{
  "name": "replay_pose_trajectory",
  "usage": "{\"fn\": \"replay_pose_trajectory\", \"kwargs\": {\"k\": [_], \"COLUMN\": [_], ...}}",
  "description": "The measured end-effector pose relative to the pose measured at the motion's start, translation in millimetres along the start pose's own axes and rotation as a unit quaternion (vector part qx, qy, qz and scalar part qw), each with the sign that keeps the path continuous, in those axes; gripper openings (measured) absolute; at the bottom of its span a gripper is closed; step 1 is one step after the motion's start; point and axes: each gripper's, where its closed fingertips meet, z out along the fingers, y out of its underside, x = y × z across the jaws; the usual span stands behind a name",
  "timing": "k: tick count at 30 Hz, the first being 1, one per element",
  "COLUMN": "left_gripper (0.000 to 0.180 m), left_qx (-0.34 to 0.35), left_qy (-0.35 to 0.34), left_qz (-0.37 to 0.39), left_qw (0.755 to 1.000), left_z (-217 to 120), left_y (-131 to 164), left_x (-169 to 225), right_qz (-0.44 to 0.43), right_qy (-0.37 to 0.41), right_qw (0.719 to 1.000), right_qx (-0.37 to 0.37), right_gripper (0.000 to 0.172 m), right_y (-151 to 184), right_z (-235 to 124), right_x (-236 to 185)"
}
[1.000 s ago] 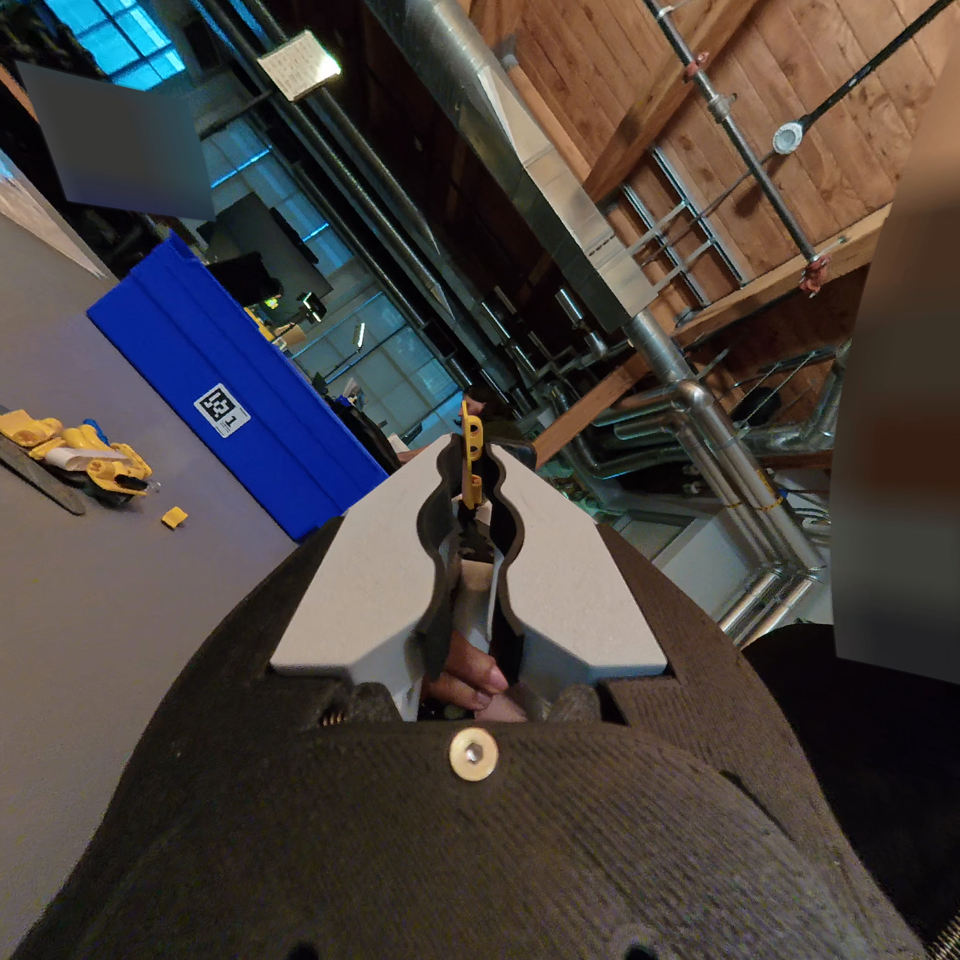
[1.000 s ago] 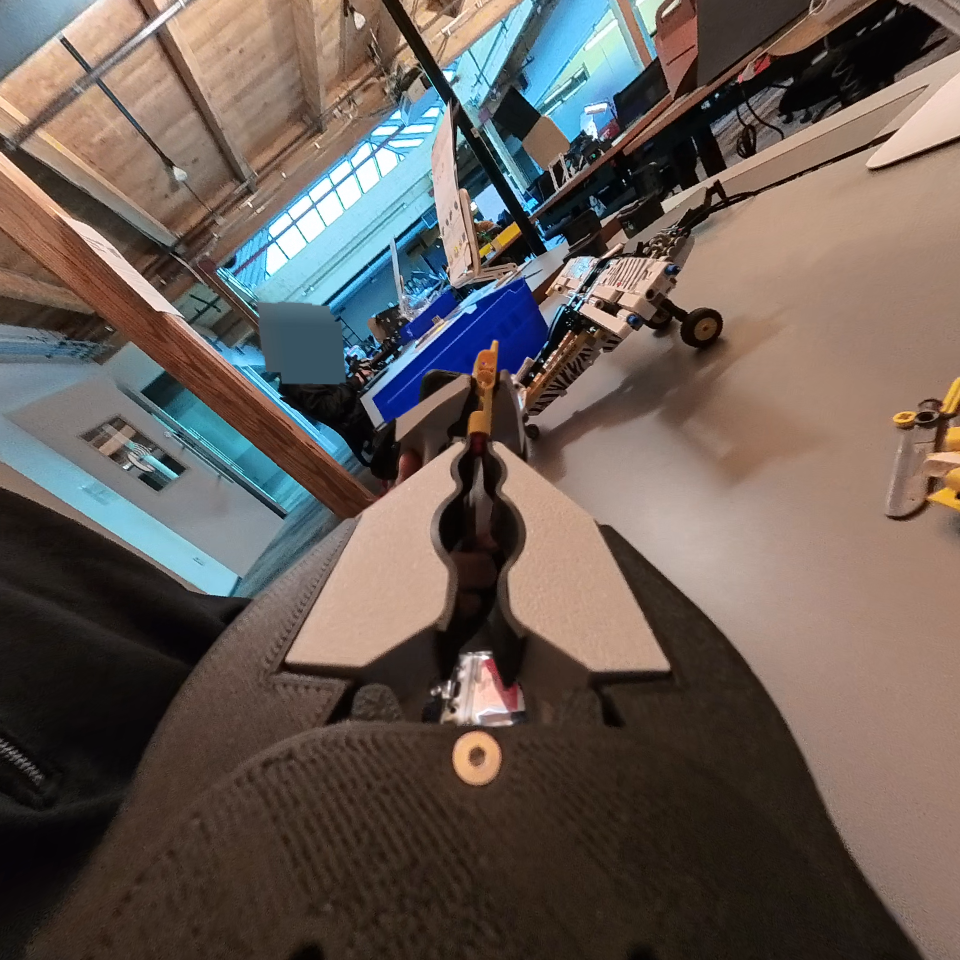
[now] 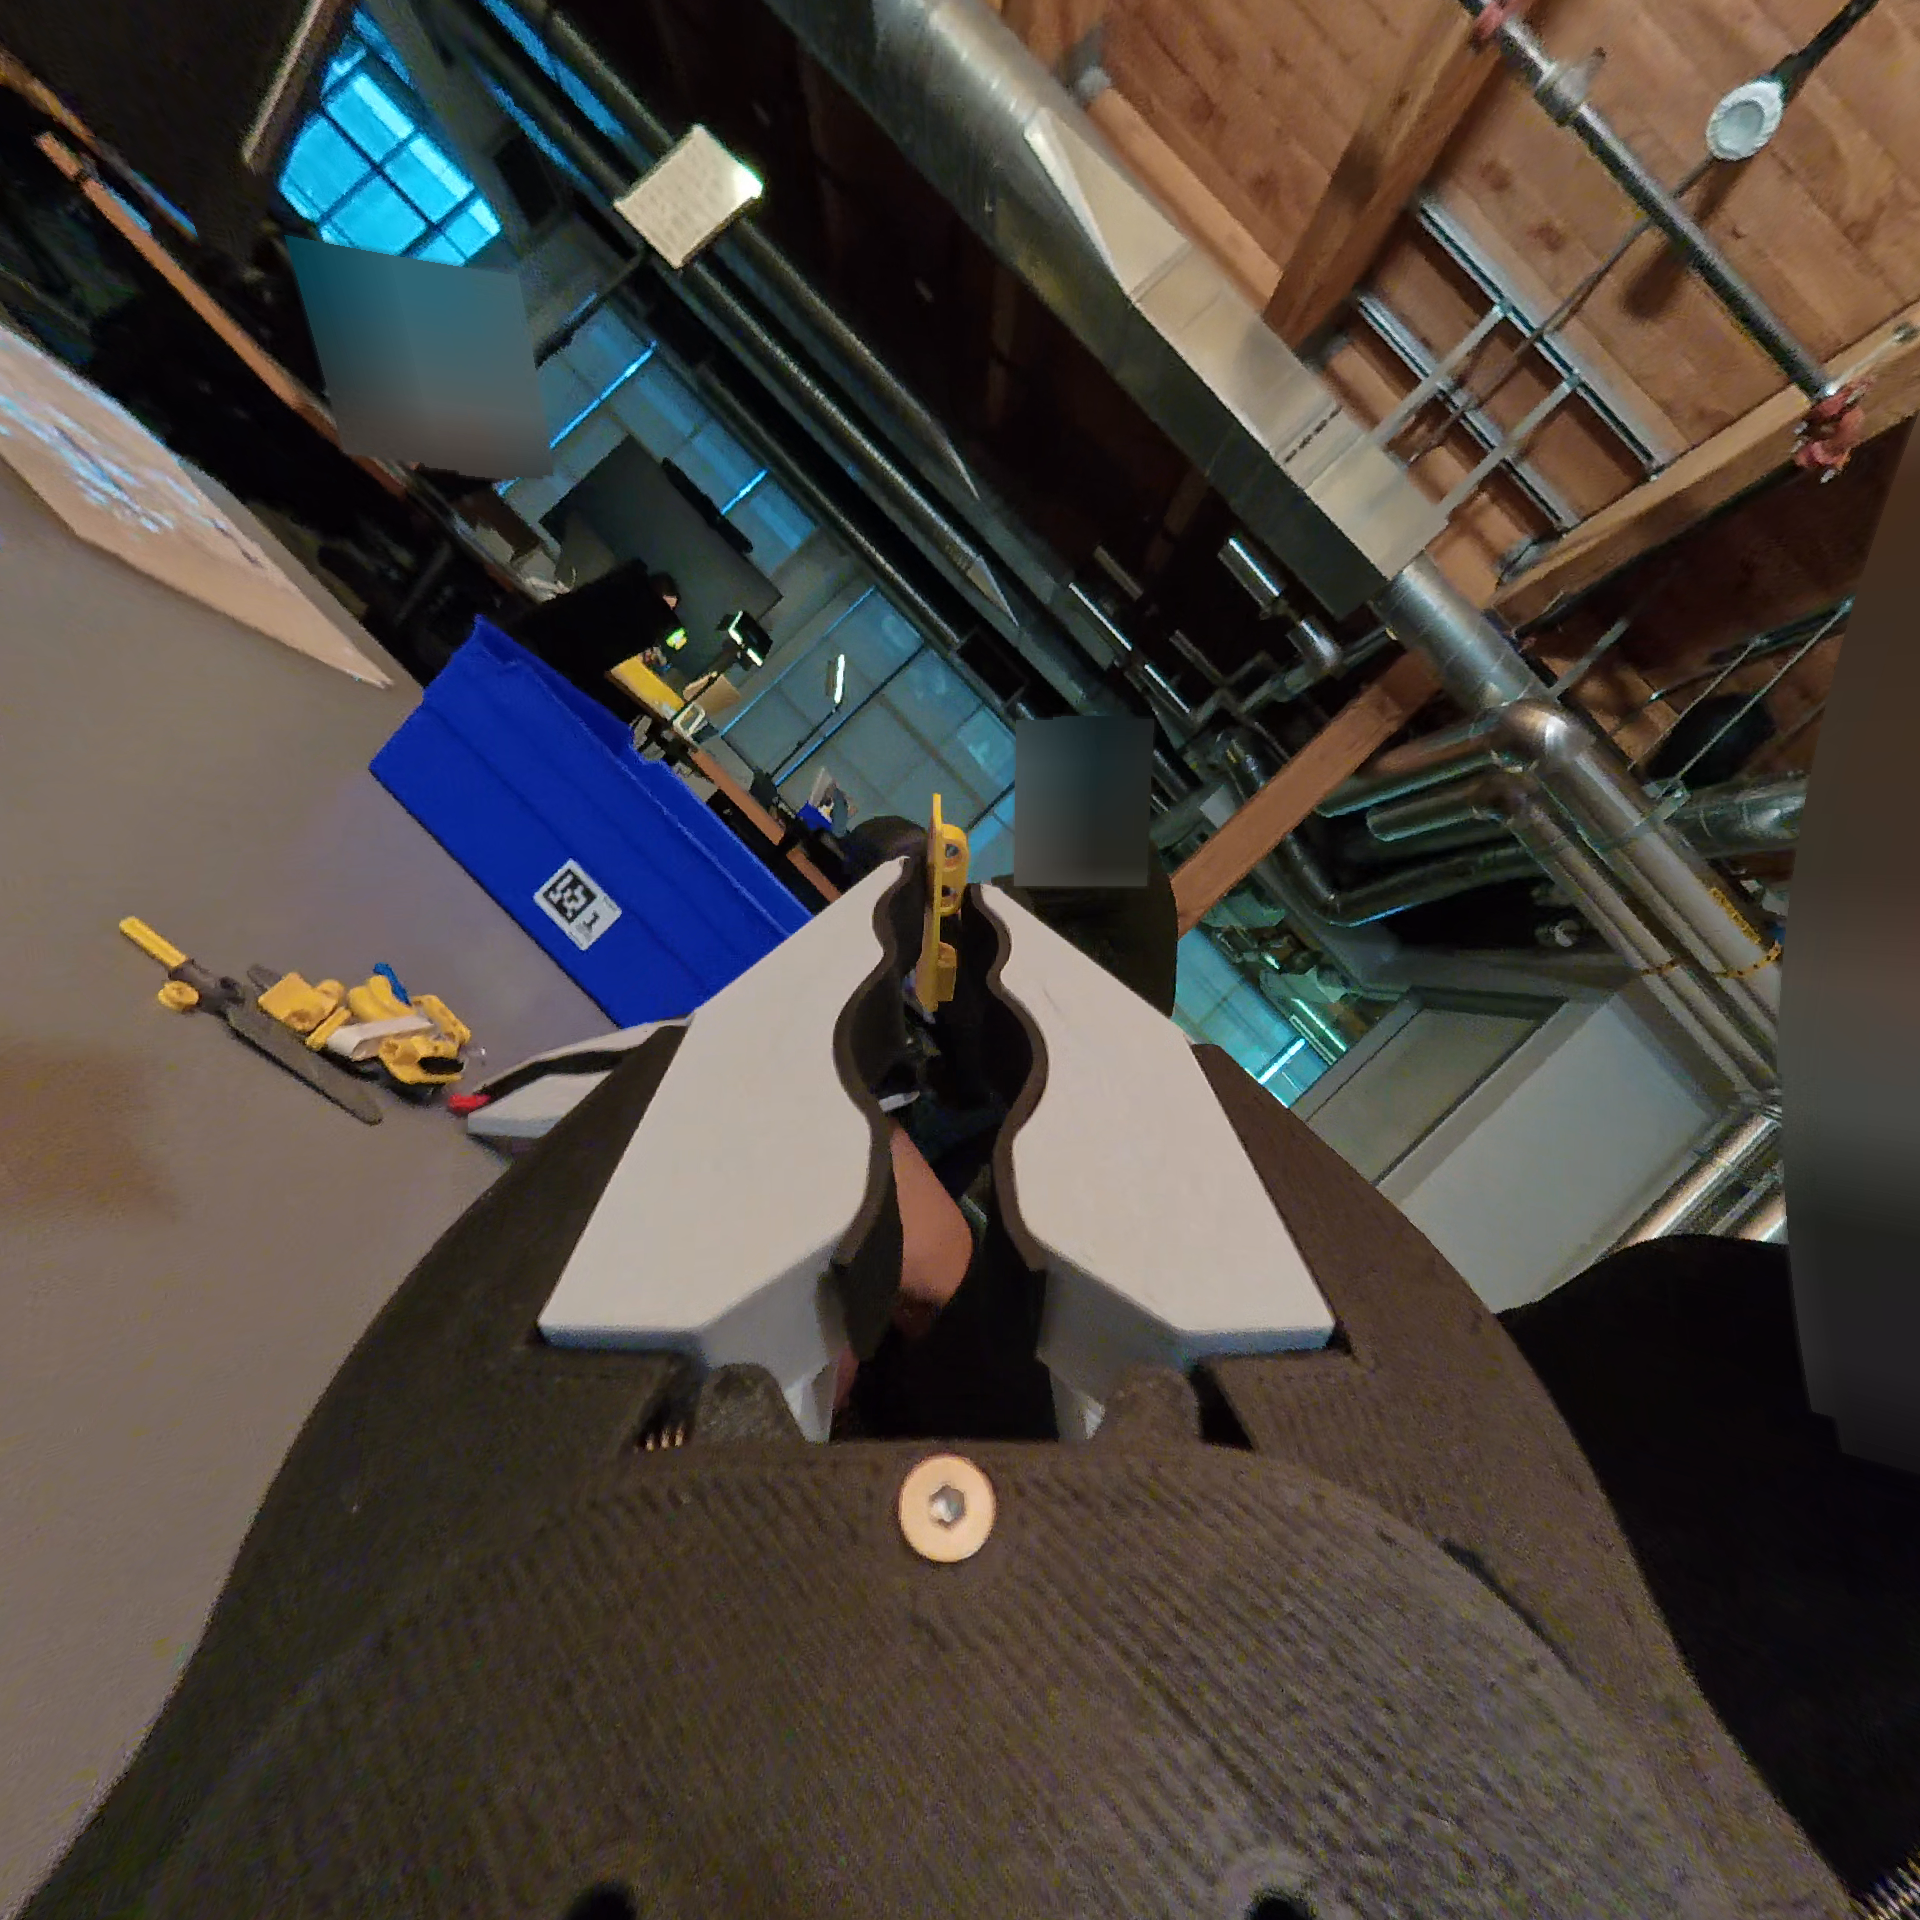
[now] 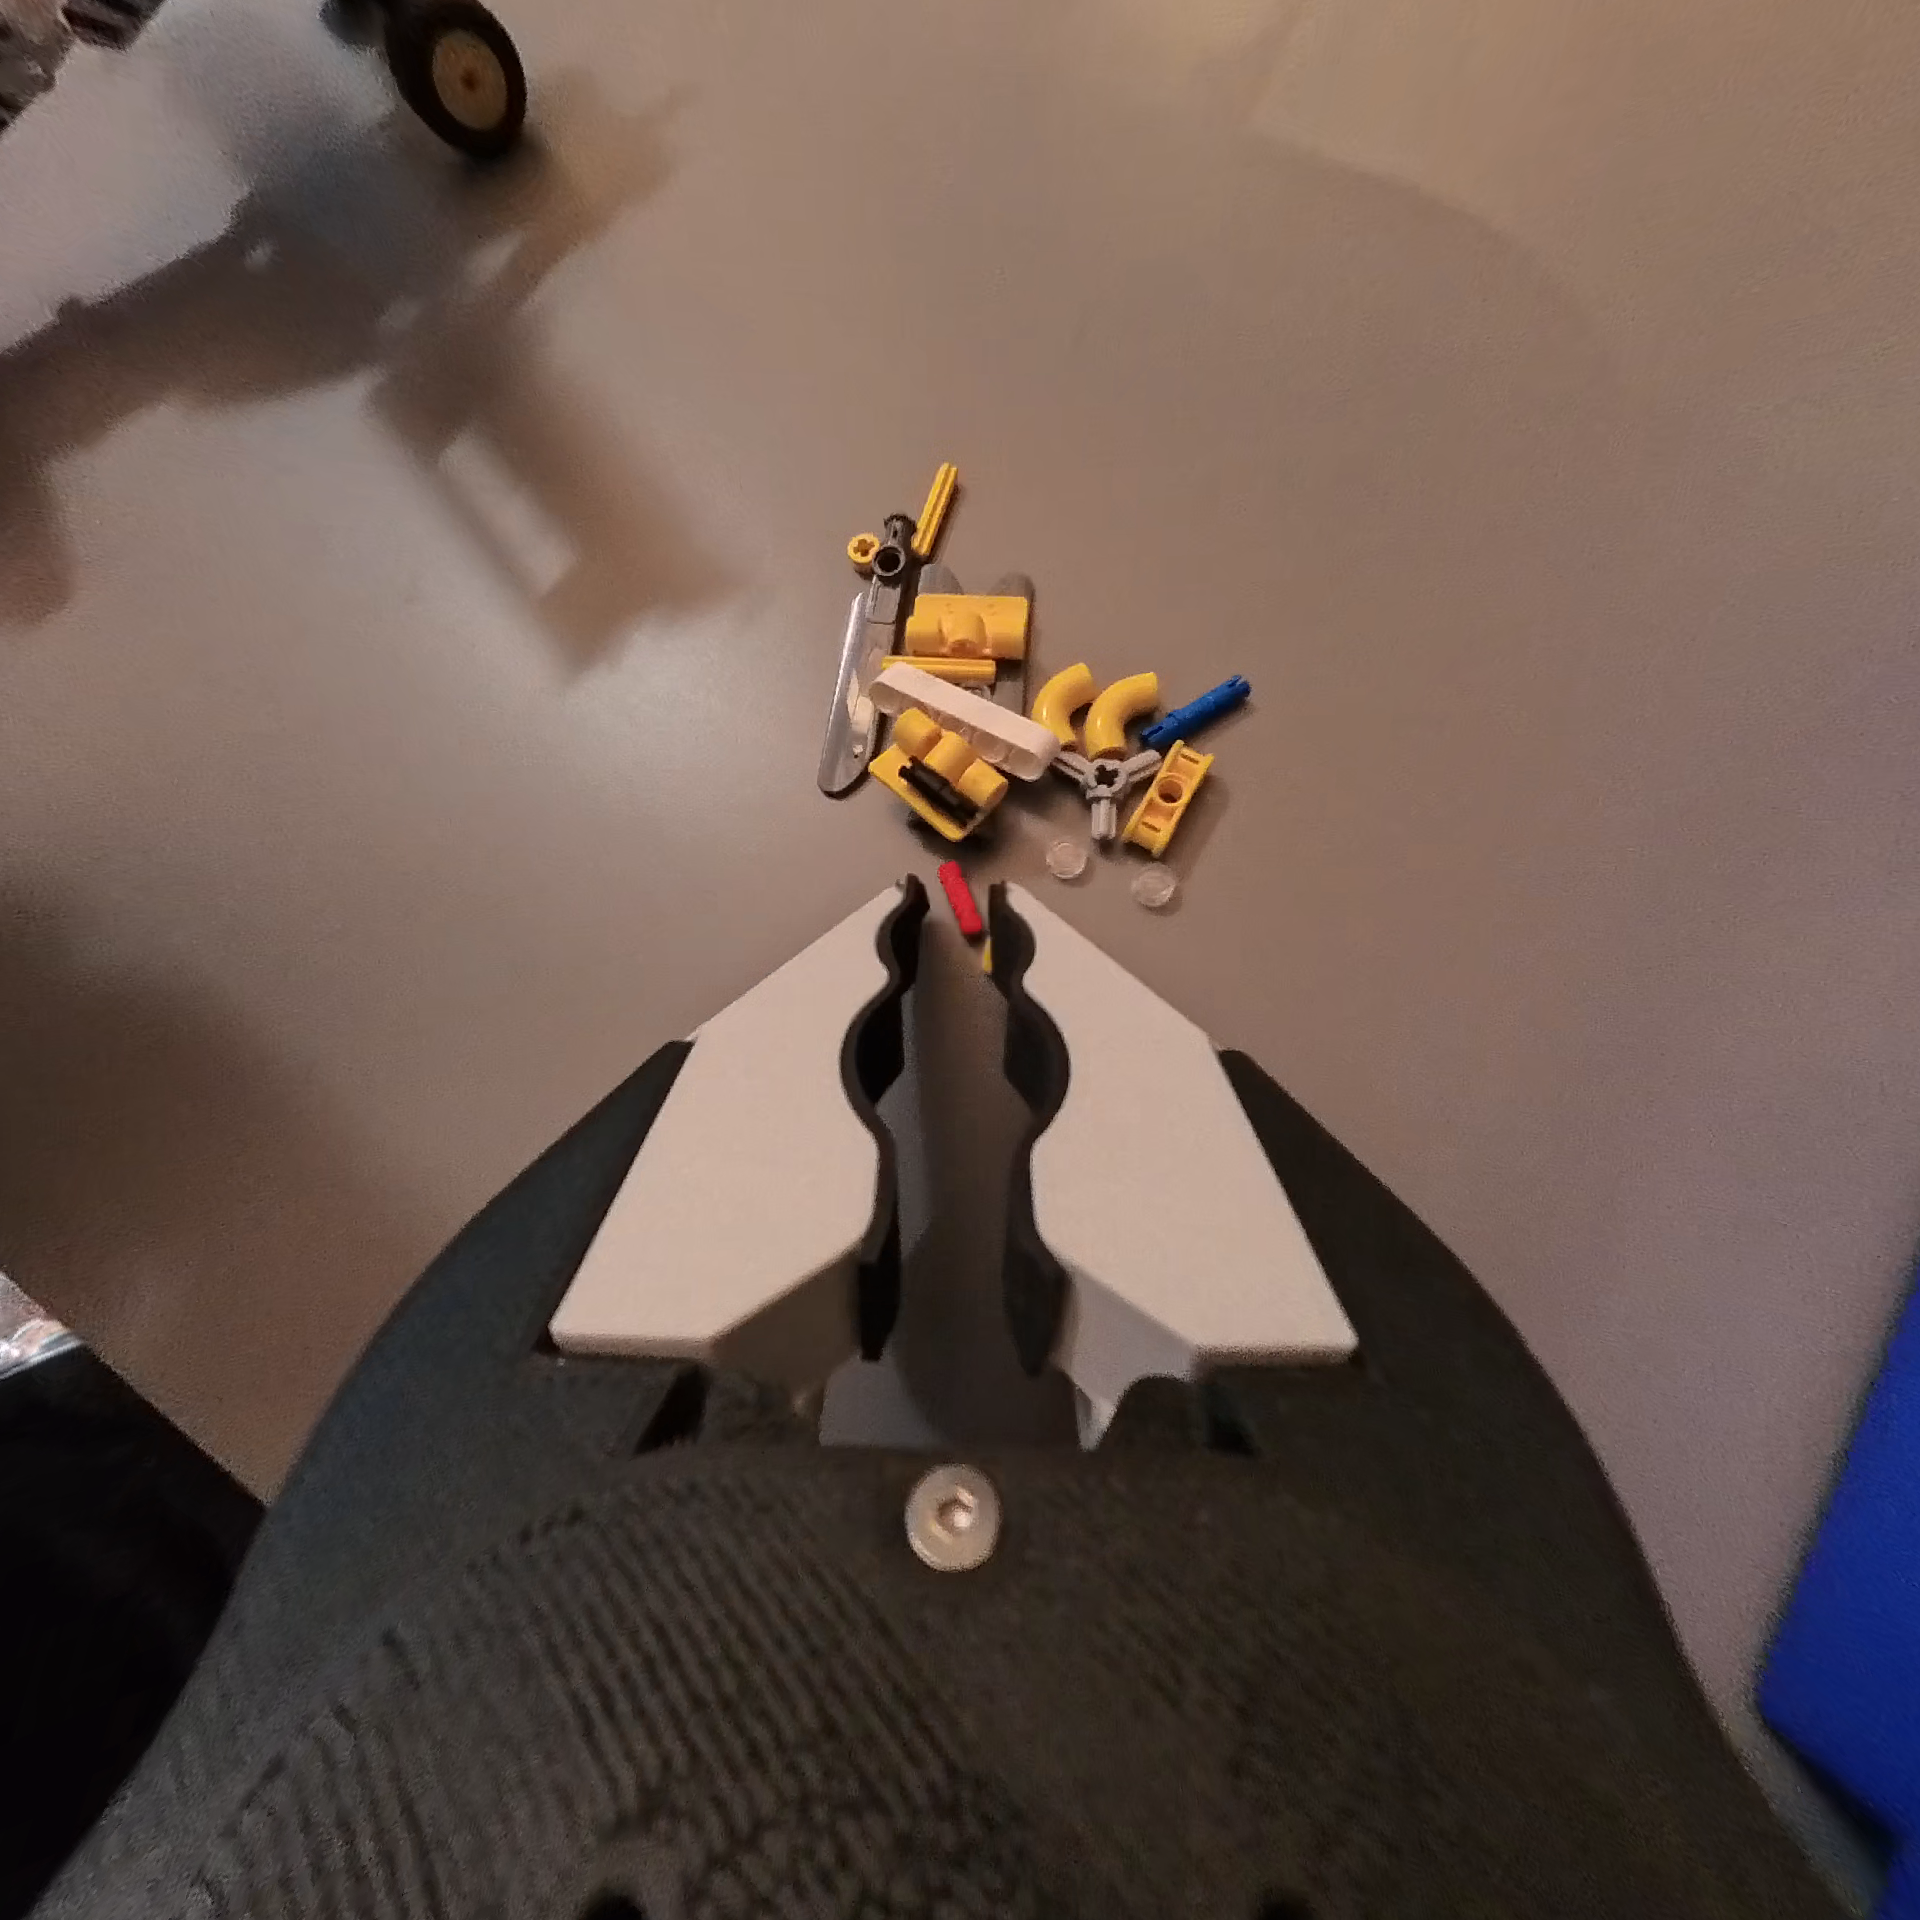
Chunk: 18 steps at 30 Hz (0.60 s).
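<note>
My left gripper [image 3: 943,894] is raised off the table and shut on a thin yellow building-toy piece [image 3: 943,904] that stands upright between the pads and sticks out past the tips. My right gripper [image 4: 951,902] points down at the grey table [image 4: 1455,520], open with nothing in its grasp. A small red pin [image 4: 959,899] lies on the table between its fingertips, untouched. Just beyond is a pile of loose pieces [image 4: 977,717]: yellow ones, a white beam, a blue pin, a grey three-arm connector. The pile also shows in the left wrist view [image 3: 353,1023], with the right gripper's fingers [image 3: 561,1081] near it.
A blue bin [image 3: 582,821] with a square marker tag stands behind the pile; its edge shows at the right [image 4: 1849,1558]. A wheel of a toy vehicle [image 4: 468,73] is at the far left. Two clear round studs [image 4: 1112,873] lie by the pile. The toy vehicle [image 4: 468,73] is about equally far from each gripper, around 25 cm.
My right gripper let go of the yellow piece it shared with the left, swung down over the pile and opened. My left gripper keeps the piece and has shifted slightly.
</note>
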Motion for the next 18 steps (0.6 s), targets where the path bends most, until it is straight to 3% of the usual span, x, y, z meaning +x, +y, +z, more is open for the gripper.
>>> {"fn": "replay_pose_trajectory", "kwargs": {"k": [3, 6, 11, 13, 18], "left_gripper": [0.003, 0.003, 0.003, 0.004, 0.003], "left_qx": [-0.024, -0.04, -0.051, -0.057, -0.057], "left_qy": [-0.013, -0.018, -0.008, 0.001, 0.031], "left_qz": [-0.022, -0.041, -0.058, -0.063, -0.094], "left_qw": [0.999, 0.998, 0.997, 0.996, 0.993], "left_z": [1.5, 4.0, 12.1, 15.7, 22.0], "left_y": [11.1, 21.1, 32.8, 37.5, 45.6], "left_x": [-13.4, -22.6, -25.3, -22.5, -12.4], "right_qz": [0.013, 0.008, 0.024, 0.04, 0.074], "right_qy": [-0.014, -0.075, -0.278, -0.306, -0.303], "right_qw": [0.999, 0.99, 0.927, 0.912, 0.916], "right_qx": [0.038, 0.121, 0.25, 0.269, 0.253], "right_gripper": [0.019, 0.026, 0.027, 0.027, 0.02], "right_y": [-9.1, -30.7, -61.8, -66.1, -64.0], "right_z": [-13.3, -42.3, -97.4, -103.3, -89.8], "right_x": [-4.8, -35.4, -118.2, -128.0, -124.7]}}
